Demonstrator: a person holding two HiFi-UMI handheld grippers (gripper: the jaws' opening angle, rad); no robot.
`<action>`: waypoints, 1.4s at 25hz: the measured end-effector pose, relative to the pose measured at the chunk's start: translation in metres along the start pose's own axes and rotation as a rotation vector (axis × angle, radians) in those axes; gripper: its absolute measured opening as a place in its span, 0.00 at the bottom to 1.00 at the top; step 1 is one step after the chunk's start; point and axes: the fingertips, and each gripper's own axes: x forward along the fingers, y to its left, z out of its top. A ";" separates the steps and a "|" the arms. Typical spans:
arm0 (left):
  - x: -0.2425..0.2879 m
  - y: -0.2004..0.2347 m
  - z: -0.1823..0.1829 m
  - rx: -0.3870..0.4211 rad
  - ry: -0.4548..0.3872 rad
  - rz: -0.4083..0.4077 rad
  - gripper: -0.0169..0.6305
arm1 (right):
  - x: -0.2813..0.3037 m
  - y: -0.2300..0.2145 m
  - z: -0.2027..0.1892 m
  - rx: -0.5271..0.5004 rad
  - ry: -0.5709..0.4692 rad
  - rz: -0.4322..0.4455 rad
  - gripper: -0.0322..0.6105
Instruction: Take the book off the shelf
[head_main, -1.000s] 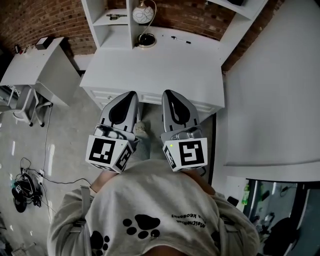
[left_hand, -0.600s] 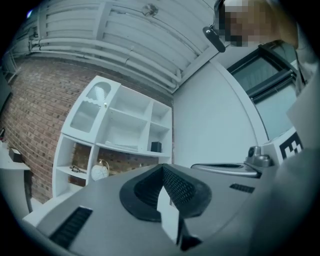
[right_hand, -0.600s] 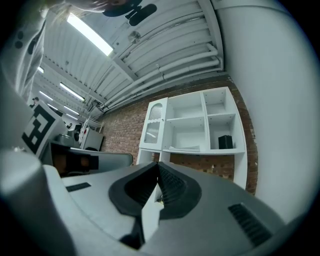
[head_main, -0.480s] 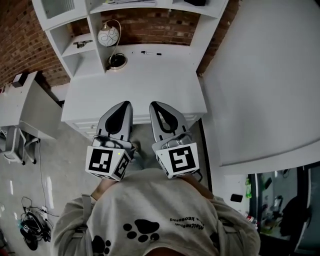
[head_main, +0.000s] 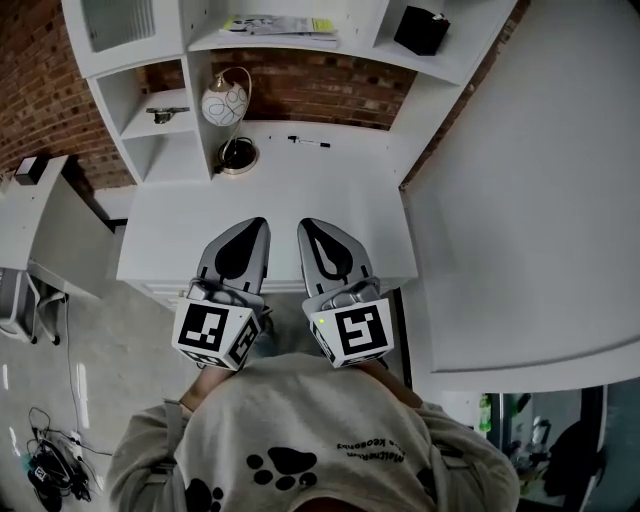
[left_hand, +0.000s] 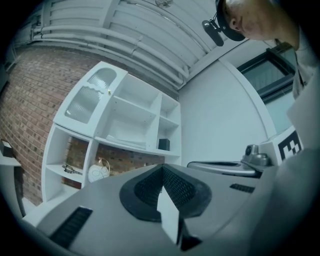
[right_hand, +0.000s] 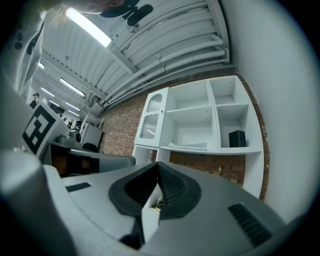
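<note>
Head view: thin pale book (head_main: 280, 25), yellow-green edge, flat on shelf (head_main: 355, 28); left gripper (head_main: 252, 228), right gripper (head_main: 312, 228) closed, empty

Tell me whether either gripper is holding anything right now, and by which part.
Nothing is held. The left gripper and the right gripper are both shut and empty; the book lies untouched on its shelf.
</note>
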 end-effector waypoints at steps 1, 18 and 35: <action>0.007 0.009 0.002 -0.001 -0.003 -0.002 0.04 | 0.012 -0.003 -0.001 -0.001 0.001 -0.001 0.08; 0.118 0.111 0.005 -0.006 -0.056 -0.077 0.04 | 0.147 -0.050 -0.022 -0.049 -0.001 -0.052 0.08; 0.163 0.133 0.026 0.198 -0.056 -0.090 0.04 | 0.198 -0.088 -0.004 -0.180 -0.020 -0.067 0.08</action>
